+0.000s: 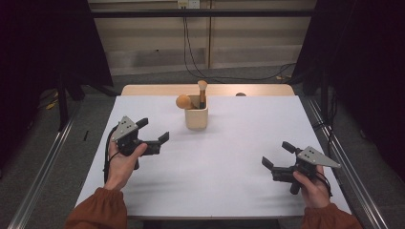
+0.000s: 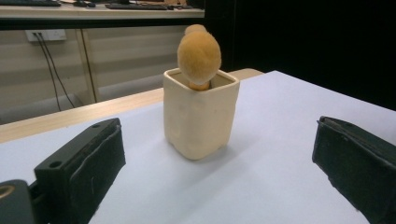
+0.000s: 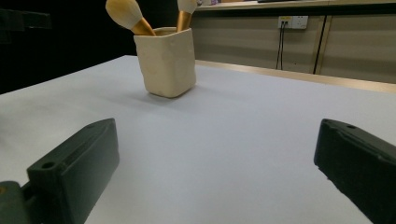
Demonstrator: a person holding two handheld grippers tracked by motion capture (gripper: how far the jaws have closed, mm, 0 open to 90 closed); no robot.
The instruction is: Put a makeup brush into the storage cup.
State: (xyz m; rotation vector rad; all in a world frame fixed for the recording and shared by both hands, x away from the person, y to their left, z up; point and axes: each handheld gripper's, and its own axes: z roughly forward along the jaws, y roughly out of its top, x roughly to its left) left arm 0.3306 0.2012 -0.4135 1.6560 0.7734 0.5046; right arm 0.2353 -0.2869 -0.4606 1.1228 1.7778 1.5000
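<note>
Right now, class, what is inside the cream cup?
Two makeup brushes stand in the cream cup, bristle heads up. Its walls hide their lower handles and the cup's bottom.

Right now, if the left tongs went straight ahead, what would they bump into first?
Probably the cream cup holding the brushes; it sits straight ahead between the open left tongs, with bare table before it.

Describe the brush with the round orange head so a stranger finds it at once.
On the white table, find the cream square ceramic cup near the far edge. Two brushes stand inside; the round orange-headed brush leans left, while the paler slim brush stands upright.
</note>
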